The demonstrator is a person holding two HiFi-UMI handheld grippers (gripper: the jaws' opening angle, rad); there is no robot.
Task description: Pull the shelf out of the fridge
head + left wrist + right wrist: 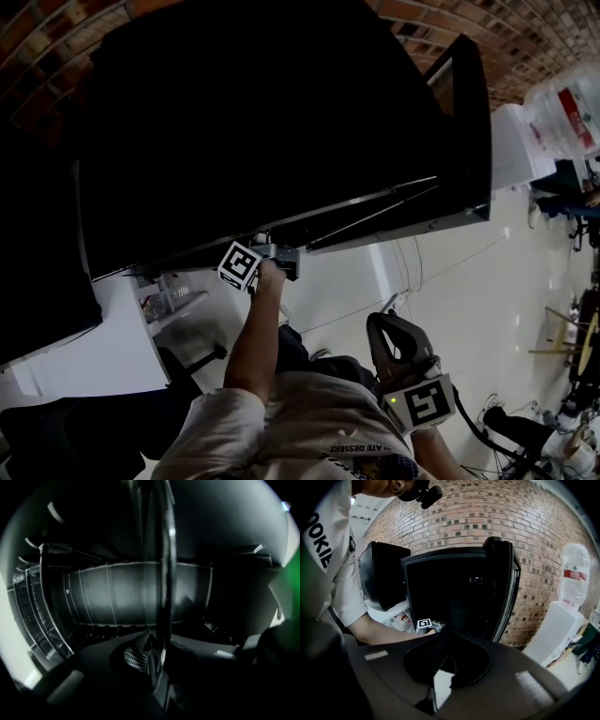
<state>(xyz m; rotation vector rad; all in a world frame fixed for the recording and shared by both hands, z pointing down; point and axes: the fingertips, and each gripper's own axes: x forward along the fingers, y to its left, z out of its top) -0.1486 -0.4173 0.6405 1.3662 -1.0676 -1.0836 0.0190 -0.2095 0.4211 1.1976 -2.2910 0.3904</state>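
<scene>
Both jaws of the left gripper (157, 663) are clamped on the front edge of the clear shelf (165, 564), just inside the fridge (281, 112). The right gripper (401, 347), jaws together and empty, hangs outside the fridge over open floor (459, 281); the fridge door (469, 103) stands wide.

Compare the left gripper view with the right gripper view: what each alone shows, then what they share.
Left only: the glass shelf edge-on, with the left gripper shut on it. Right only: the brick wall, water dispenser, open door, the person's arm, the shut right gripper. Both: the fridge interior and the left gripper.
</scene>
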